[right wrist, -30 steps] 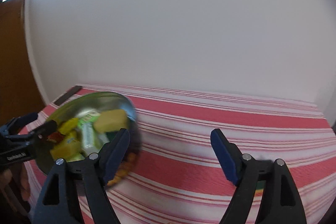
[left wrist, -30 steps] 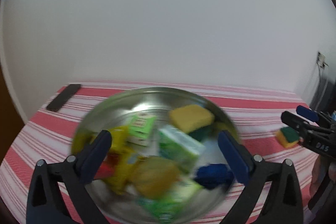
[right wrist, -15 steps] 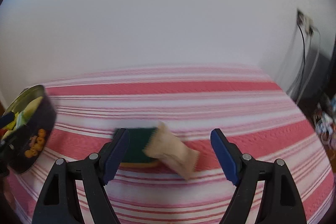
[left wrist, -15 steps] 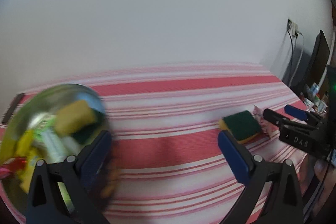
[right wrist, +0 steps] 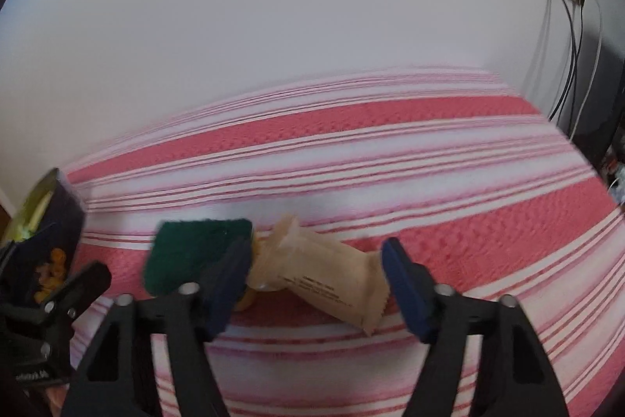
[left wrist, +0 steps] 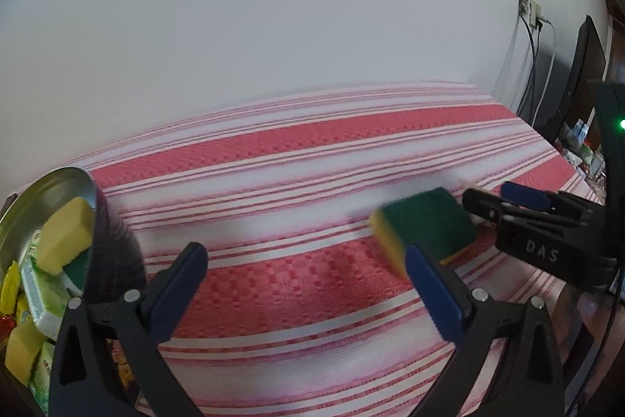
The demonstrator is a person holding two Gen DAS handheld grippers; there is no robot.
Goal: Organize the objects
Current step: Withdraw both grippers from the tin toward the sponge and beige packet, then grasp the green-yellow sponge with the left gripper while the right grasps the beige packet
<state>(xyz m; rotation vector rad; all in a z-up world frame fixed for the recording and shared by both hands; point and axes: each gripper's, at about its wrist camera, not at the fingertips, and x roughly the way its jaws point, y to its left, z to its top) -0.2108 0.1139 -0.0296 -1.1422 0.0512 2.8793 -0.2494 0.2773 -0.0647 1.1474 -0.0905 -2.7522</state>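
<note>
A green-and-yellow sponge (left wrist: pixel 425 227) lies on the red-striped cloth, just beyond my left gripper's right finger. My left gripper (left wrist: pixel 304 284) is open and empty. In the right wrist view the sponge (right wrist: pixel 191 255) lies next to a tan snack packet (right wrist: pixel 320 280). My right gripper (right wrist: pixel 316 284) is open and empty, low over the packet, which lies between its fingers. A metal bowl (left wrist: pixel 58 182) at the far left holds a yellow sponge (left wrist: pixel 64 237) and several packets. It also shows in the right wrist view (right wrist: pixel 58 217).
The striped cloth (left wrist: pixel 312 159) covers the table up to a white wall. Cables and a dark monitor (left wrist: pixel 582 65) stand past the table's right end. The right gripper shows in the left wrist view (left wrist: pixel 519 217) at the right.
Both views swung right, away from the bowl, which went from centre to the far left. The sponge and the tan packet came nearer, and my right gripper moved down over the packet.
</note>
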